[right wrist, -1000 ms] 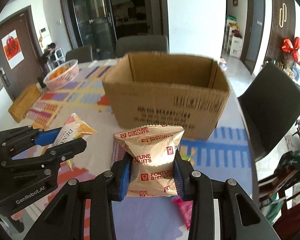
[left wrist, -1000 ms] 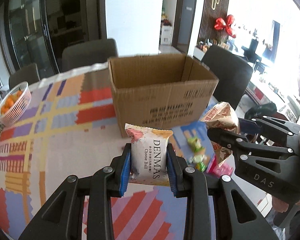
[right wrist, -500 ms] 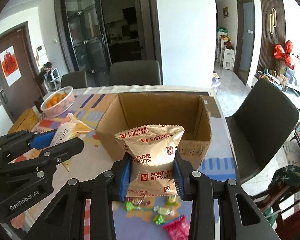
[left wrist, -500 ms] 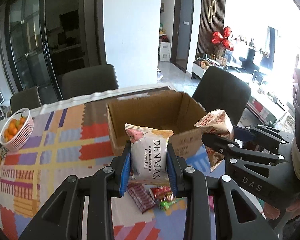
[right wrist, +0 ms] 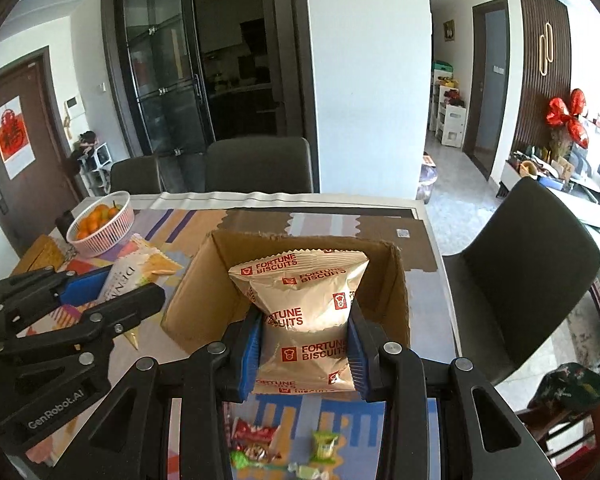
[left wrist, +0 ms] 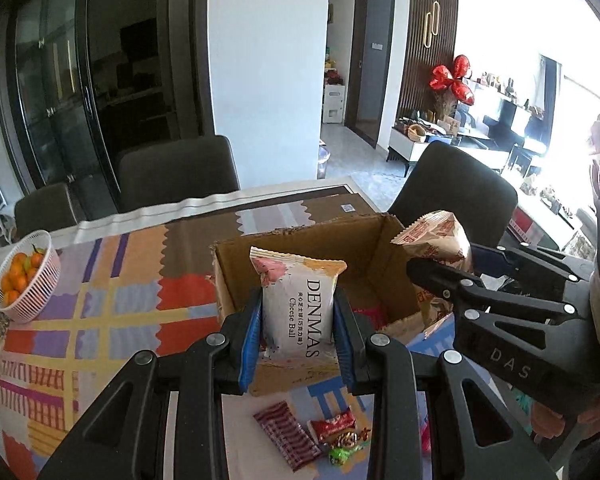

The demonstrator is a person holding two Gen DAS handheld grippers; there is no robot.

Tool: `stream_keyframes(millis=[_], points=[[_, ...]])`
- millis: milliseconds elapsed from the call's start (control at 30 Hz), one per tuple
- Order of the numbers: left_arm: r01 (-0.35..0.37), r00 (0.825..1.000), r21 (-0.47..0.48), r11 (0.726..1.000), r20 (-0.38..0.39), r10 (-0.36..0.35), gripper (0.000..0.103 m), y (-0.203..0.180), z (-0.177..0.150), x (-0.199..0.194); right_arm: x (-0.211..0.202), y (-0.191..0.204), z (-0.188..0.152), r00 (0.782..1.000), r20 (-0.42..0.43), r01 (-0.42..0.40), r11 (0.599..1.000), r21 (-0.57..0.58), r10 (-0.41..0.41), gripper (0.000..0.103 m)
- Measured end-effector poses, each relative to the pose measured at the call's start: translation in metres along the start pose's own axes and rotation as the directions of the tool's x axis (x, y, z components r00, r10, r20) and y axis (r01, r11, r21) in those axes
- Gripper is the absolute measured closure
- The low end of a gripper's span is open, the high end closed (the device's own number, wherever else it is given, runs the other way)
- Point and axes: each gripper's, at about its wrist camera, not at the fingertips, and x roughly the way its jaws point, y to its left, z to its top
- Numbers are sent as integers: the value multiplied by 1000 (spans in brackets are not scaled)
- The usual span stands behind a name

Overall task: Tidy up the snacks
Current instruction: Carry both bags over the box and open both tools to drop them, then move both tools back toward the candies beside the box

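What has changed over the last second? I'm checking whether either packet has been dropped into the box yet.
Both grippers rose and moved toward the cardboard box, so its open inside now shows. Loose candies on the table came into view below them. Unchanged: the left gripper stays shut on the Denmas cheese ball packet, the right gripper on the Fortune Biscuits packet. Neither is released.

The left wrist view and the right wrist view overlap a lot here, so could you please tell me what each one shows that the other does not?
Only the left wrist view shows the striped maroon wrapper on the table and something red lying inside the cardboard box.

Only the right wrist view shows the brown door with a red poster and the box's far wall behind the packet.

Both show the cardboard box, the basket of oranges, the left gripper shut on the Denmas cheese ball packet, and the right gripper shut on the Fortune Biscuits packet.
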Motion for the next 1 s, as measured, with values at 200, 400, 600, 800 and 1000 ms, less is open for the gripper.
stream_keyframes(millis=[200,400,600,800,1000], points=[[10,999,-25,1000,-42,-11,70,5,6,29,30,-7,7,999,-40,-6,1000,5,6,65],[14,996,-40,999,-85,-17,70,8,7,58,58,-15,6,997,-77,-9,1000,15,10,65],[7,994,-41,999,-107,-11,70,10,3,75,78,-24,3,994,-106,-3,1000,26,6,65],[-85,994,-13,996,-68,84,43,11,-2,68,85,-29,-1,993,-104,53,997,55,-47,44],[-100,994,-13,995,-45,99,43,10,-16,38,65,-29,-10,995,-76,68,997,46,-64,44]])
